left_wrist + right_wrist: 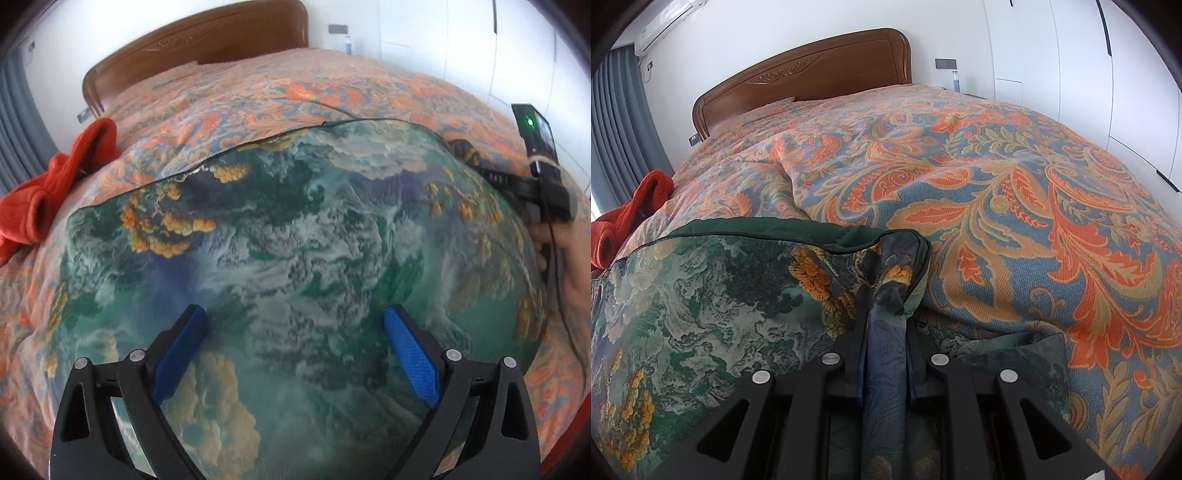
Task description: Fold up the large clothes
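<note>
Bed (1015, 206): carrying the garment (295, 229), which is lying spread flat on the bedspread.
Right hand-held gripper (886, 332): clenching the garment's bunched corner; should be holding firm.
Left hand-held gripper (295, 350): hovering released, empty; should be pinching the opposite edge.

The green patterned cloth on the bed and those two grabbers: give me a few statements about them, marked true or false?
1. The right gripper has its fingers shut on a bunched edge of the green patterned cloth. True.
2. The left gripper also holds the cloth. False: its blue fingers stand open above it.
3. A red garment lies beside the cloth. True.
4. The bed has a metal headboard. False: the headboard is carved wood.
</note>
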Available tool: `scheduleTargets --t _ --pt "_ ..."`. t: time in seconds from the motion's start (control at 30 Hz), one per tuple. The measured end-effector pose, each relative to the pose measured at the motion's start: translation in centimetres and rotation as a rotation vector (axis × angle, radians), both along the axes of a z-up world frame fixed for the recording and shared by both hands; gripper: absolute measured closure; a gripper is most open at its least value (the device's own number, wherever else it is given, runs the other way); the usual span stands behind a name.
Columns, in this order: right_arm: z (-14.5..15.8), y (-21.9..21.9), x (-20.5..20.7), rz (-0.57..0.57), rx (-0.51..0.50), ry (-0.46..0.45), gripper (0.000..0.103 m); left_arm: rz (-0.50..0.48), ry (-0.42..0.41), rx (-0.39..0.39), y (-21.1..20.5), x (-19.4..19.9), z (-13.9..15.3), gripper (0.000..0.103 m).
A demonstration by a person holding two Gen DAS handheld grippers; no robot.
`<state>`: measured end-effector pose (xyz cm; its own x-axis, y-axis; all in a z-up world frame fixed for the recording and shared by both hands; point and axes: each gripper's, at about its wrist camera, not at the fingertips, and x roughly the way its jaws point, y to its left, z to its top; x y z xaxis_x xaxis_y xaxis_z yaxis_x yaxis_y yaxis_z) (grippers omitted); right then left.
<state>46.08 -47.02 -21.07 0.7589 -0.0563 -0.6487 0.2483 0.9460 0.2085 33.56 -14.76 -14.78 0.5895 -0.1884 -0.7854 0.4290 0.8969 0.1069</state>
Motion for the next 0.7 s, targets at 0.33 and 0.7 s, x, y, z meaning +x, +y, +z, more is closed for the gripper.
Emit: scheduleTargets --t 0.33,0.7 --pt "0.6 0.2 0.1 -0.002 -0.015 0.043 0.085 0.048 0.047 -0.030 1.5 -4.8 -0.4 0.006" --pt "9.5 -6.2 -11.3 -0.010 0.227 -0.093 0.036 -0.073 0.038 -0.159 3.1 -10.9 3.6 0.006"
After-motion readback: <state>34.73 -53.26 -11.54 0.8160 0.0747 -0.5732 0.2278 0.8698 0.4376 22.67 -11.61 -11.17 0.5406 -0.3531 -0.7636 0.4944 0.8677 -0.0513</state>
